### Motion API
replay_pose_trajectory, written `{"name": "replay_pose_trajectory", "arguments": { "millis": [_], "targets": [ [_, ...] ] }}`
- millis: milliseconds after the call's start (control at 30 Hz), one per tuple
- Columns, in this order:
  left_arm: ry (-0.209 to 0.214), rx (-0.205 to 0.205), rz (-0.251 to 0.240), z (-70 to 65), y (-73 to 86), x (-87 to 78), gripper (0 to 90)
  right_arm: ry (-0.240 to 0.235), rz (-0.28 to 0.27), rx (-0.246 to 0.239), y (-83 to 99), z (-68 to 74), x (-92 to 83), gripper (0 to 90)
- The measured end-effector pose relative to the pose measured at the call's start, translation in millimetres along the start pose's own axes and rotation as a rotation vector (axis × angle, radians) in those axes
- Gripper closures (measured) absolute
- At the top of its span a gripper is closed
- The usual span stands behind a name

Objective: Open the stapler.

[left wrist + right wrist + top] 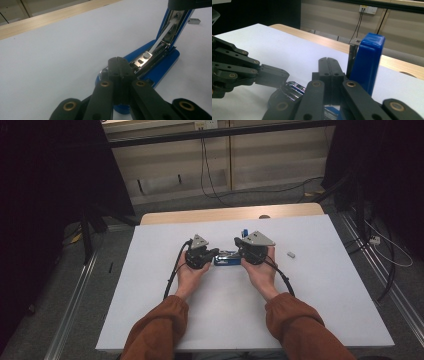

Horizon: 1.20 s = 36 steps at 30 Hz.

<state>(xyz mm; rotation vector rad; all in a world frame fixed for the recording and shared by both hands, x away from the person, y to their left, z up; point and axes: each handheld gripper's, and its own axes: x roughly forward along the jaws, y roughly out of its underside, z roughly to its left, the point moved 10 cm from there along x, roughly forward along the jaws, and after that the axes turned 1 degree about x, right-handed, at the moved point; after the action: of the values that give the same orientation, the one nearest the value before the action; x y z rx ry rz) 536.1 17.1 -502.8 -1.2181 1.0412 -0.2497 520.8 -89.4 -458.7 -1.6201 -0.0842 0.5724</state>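
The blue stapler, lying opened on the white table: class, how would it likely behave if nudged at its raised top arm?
The blue stapler would probably pivot rather than slide, since its top arm stands hinged upward. The flat base looks stable, so tipping seems unlikely. The shiny metal magazine may be slippery for fingers.

No text, label, brand, number or sign is showing clearly enough to read. The blue stapler (160,62), the hand-held grippers and the white worktop (320,285) are all appearing plain, carrying no legible marking.
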Motion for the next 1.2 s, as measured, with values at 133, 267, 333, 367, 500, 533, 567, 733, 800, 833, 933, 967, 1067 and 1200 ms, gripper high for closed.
{"name": "replay_pose_trajectory", "arguments": {
  "millis": [133,267,333,367,500,533,567,733,800,833,933,967,1067,1200],
  "targets": [
    [0.001,-0.001,-0.002,-0.2,0.0,0.2,90.0,-0.005,0.000,0.004,0.3,-0.8,-0.8,90.0],
    [0.002,-0.003,-0.002,-0.6,0.0,0.2,90.0,-0.003,-0.001,0.007,0.4,-1.3,-1.3,90.0],
    [0.002,-0.002,-0.001,-0.3,0.1,0.1,90.0,-0.006,-0.001,0.003,0.4,-1.4,-1.9,90.0],
    [0.003,-0.003,0.001,-0.5,0.2,0.0,90.0,-0.007,0.000,-0.003,0.4,-1.4,-2.0,90.0],
    [0.002,0.000,0.000,-0.2,0.1,0.0,90.0,0.003,-0.003,-0.002,0.6,-4.3,-3.1,90.0],
    [0.002,0.000,0.000,-0.2,0.1,0.0,90.0,-0.001,-0.002,0.002,0.7,-4.7,-3.5,90.0],
    [0.002,0.000,-0.002,0.0,0.0,0.1,90.0,0.000,-0.001,0.004,0.8,-5.4,-4.0,90.0],
    [0.002,-0.003,-0.003,-0.6,0.0,0.2,90.0,0.007,-0.002,0.006,0.6,-8.8,-5.9,90.0],
    [0.002,-0.003,-0.003,-0.5,0.0,0.2,90.0,0.012,-0.005,0.009,0.6,-10.3,-6.6,90.0],
    [0.000,0.001,-0.003,0.1,-0.1,0.2,90.0,0.011,-0.010,0.016,0.1,-12.2,-7.5,90.0],
    [0.004,-0.007,-0.003,-0.4,0.1,0.2,90.0,0.015,-0.014,0.013,-1.5,-12.6,-8.5,90.0],
    [0.004,-0.006,0.000,-0.4,0.3,0.0,90.0,0.015,-0.017,0.013,-2.8,-12.8,-9.4,90.0],
    [0.004,-0.007,-0.003,-0.4,0.1,0.2,90.0,0.016,-0.015,0.010,-2.4,-14.5,-10.0,90.0],
    [0.005,-0.009,-0.004,-0.3,0.2,0.2,90.0,0.017,-0.011,0.017,-1.6,-18.6,-12.0,90.0]
  ]
}}
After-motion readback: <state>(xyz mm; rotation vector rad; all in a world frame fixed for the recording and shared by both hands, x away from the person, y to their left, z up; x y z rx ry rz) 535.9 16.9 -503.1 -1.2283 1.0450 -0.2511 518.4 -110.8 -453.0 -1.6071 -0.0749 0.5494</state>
